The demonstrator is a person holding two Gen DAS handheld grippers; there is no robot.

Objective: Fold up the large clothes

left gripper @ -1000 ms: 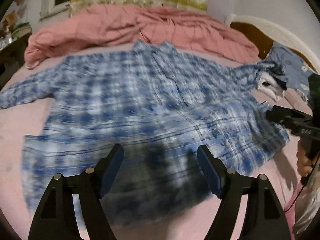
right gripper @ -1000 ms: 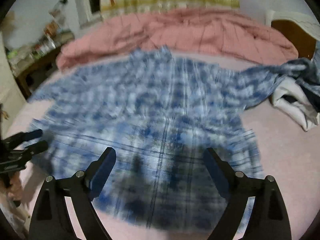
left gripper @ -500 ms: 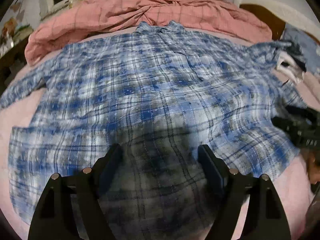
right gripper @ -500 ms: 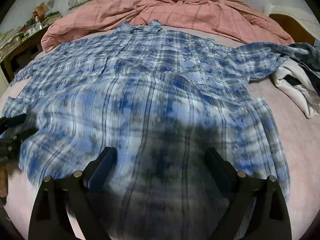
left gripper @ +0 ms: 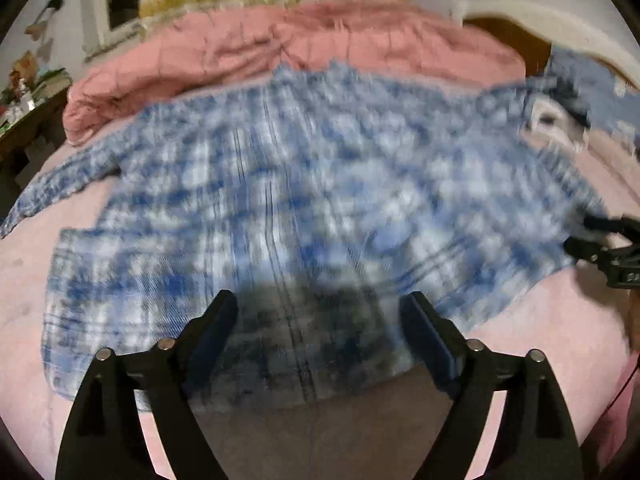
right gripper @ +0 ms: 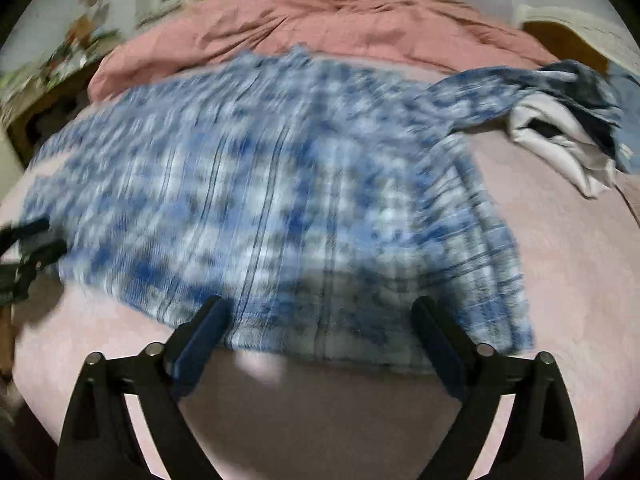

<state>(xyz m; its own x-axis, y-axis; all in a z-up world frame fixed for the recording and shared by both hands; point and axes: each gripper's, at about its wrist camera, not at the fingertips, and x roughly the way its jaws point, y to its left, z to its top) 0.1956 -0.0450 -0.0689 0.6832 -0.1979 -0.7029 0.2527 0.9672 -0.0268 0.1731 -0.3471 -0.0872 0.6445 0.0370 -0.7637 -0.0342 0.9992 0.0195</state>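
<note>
A large blue and white plaid shirt point(left gripper: 320, 200) lies spread flat on the pink bed sheet point(left gripper: 540, 340), collar at the far side and sleeves out to both sides. Both views are blurred by motion. My left gripper point(left gripper: 320, 312) is open above the shirt's near hem, left of the middle, with nothing pinched. My right gripper point(right gripper: 320, 316) hovers over the hem point(right gripper: 340, 344) further right; its jaws are closing but still wide, and the pads do not press the cloth. Each gripper also shows at the edge of the other view, the right gripper point(left gripper: 600, 248) and the left gripper point(right gripper: 28, 240).
A crumpled pink quilt point(left gripper: 300, 48) is bunched along the far side of the bed. A heap of white and dark clothes point(right gripper: 560, 136) lies under the shirt's right sleeve. A cluttered side table point(left gripper: 24, 104) stands at the left. Bare sheet lies below the hem.
Both grippers have drawn back toward the near edge of the bed. The shirt's hem and bare sheet below it now show, where half a second ago cloth filled the view.
</note>
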